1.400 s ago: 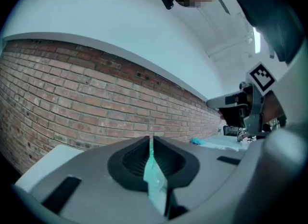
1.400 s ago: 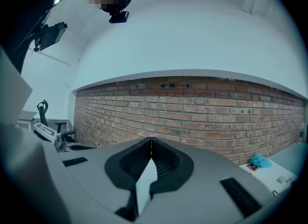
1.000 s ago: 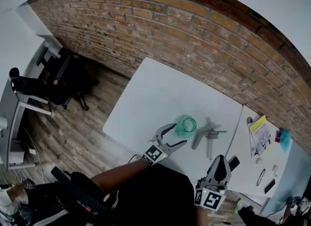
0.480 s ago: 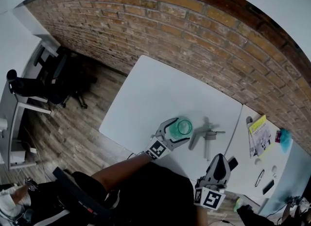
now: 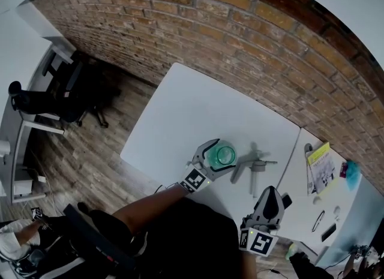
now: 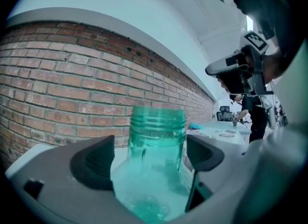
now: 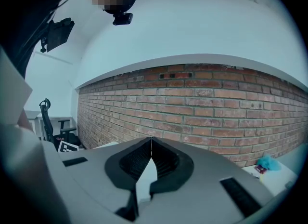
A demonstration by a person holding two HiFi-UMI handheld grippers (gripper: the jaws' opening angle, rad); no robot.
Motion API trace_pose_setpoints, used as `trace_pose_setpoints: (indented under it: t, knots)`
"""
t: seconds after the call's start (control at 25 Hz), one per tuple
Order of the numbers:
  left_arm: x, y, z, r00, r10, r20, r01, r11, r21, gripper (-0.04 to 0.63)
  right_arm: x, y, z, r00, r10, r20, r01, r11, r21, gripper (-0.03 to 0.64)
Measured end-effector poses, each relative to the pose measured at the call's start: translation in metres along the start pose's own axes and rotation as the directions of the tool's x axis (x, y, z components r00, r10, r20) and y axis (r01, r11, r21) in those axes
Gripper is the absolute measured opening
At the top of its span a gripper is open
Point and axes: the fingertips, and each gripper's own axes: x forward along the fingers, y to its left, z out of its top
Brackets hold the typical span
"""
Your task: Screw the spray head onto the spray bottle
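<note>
The bottle [image 5: 225,153] stands upright near the tabletop's [image 5: 180,104] near edge, between the jaws of the left gripper [image 5: 222,155]. Those jaws have just been opening and stand clear on either side of its threaded neck, not pressing it. The spray head [image 5: 257,166] lies just right of it, toward the right edge. The right gripper [image 5: 271,198] is clenched on nothing by the near right corner. In the left gripper view the bottle's base is cut off.

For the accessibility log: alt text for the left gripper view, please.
A clear green spray bottle, threaded neck bare, stands between the jaws of the left gripper, which have just been opening and stand clear of its neck. Behind, a brick wall.
</note>
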Motion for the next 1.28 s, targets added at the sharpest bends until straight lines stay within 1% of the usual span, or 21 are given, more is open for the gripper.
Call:
trace_pose_setpoints:
  t: [0.24,0.32,0.4,0.72,0.8,0.88,0.92,1.04,1.16,1.28]
  knots:
    - [0.005,0.005,0.003,1.000,0.029,0.002,-0.029,0.999,0.038,0.445,0.005,-0.006,-0.006,1.000,0.002,-0.020,-0.002,1.000,0.010,0.008]
    - [0.005,0.005,0.003,1.000,0.023,0.002,-0.023,0.999,0.040,0.444,0.007,-0.005,-0.008,1.000,0.008,-0.024,-0.008,1.000,0.014,0.008]
    - [0.006,0.002,0.004,1.000,0.015,0.003,-0.015,0.999,0.043,0.425,0.008,-0.005,-0.011,0.999,0.010,-0.034,-0.010,1.000,0.012,0.008]
    - [0.008,0.001,0.004,1.000,0.000,-0.007,0.001,0.997,0.081,0.422,0.014,-0.009,-0.015,0.999,0.001,-0.049,-0.001,1.000,0.016,0.008]
    - [0.007,0.000,0.006,1.000,0.008,-0.010,-0.008,0.996,0.092,0.413,0.016,-0.008,-0.015,0.999,0.005,-0.048,-0.004,1.000,0.017,0.008]
    - [0.004,0.002,0.009,0.999,0.038,-0.011,-0.037,0.995,0.091,0.378,0.018,-0.007,-0.015,0.999,0.007,-0.048,-0.006,1.000,0.021,0.008]
    - [0.003,0.003,0.009,0.999,0.046,-0.008,-0.045,0.995,0.088,0.373,0.019,-0.006,-0.015,0.999,0.009,-0.048,-0.008,1.000,0.023,0.008]
    - [0.004,0.003,0.011,0.999,0.033,-0.003,-0.032,0.997,0.077,0.370,0.021,-0.007,-0.019,0.998,0.013,-0.061,-0.012,1.000,0.017,0.008]
    - [0.004,0.000,0.010,1.000,0.017,-0.022,-0.015,0.996,0.086,0.358,0.026,-0.006,-0.020,0.998,0.018,-0.063,-0.017,1.000,0.016,0.008]
    - [0.003,-0.002,0.009,1.000,0.018,-0.024,-0.016,0.995,0.103,0.341,0.030,-0.007,-0.024,0.997,0.025,-0.067,-0.025,1.000,0.007,0.008]
